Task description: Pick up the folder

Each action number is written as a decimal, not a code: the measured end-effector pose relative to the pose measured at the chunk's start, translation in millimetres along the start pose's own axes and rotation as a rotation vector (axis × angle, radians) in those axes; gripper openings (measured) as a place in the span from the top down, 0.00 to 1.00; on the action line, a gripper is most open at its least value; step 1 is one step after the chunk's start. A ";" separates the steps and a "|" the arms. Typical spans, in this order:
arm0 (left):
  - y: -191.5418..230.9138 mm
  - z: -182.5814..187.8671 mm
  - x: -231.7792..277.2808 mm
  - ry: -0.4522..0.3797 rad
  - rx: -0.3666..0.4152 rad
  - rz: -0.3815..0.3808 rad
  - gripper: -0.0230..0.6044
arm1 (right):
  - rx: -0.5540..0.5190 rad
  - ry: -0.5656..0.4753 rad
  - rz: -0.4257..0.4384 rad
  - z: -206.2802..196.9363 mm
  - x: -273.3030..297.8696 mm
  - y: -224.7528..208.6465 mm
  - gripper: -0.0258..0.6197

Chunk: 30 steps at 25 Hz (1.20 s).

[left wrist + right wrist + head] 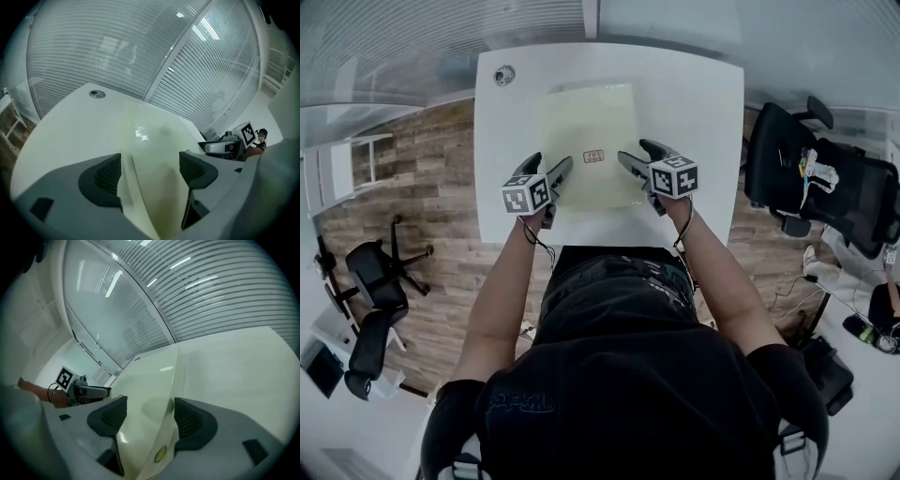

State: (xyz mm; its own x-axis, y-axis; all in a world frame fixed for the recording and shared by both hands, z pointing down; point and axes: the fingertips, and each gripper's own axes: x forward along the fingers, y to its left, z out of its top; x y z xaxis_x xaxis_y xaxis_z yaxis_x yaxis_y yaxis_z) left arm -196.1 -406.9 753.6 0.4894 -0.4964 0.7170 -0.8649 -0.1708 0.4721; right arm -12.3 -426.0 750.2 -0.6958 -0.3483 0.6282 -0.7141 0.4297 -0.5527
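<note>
I see the pale yellow folder (589, 122) lying on the white table (703, 112), near its front edge. My left gripper (551, 169) straddles the folder's left edge and my right gripper (636, 157) its right edge. Both stand wide, the edge between the pads but not pinched

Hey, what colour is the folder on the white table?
The folder is pale yellowish green; the head view shows it best.
</note>
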 end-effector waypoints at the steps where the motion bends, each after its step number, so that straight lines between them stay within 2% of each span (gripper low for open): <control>1: 0.8 -1.9 1.4 0.006 -0.009 -0.004 0.35 | 0.006 0.005 0.004 -0.9 1.6 -0.6 0.48; 13: -0.4 -11.1 14.9 0.053 -0.018 -0.047 0.34 | 0.017 0.071 0.027 -14.4 13.0 -12.0 0.46; 22: 3.6 -16.0 21.6 0.089 -0.056 -0.097 0.32 | 0.127 0.112 0.134 -22.1 21.6 -13.2 0.44; 30: 9.2 -20.8 26.8 0.115 -0.100 -0.136 0.28 | 0.117 0.156 0.181 -22.2 24.5 -14.7 0.43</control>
State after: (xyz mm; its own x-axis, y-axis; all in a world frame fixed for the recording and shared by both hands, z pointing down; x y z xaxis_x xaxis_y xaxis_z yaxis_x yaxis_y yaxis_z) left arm -188.6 -404.1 787.8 0.6157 -0.3733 0.6939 -0.7770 -0.1412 0.6135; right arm -17.1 -422.3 785.8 -0.7993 -0.1378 0.5849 -0.5892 0.3712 -0.7177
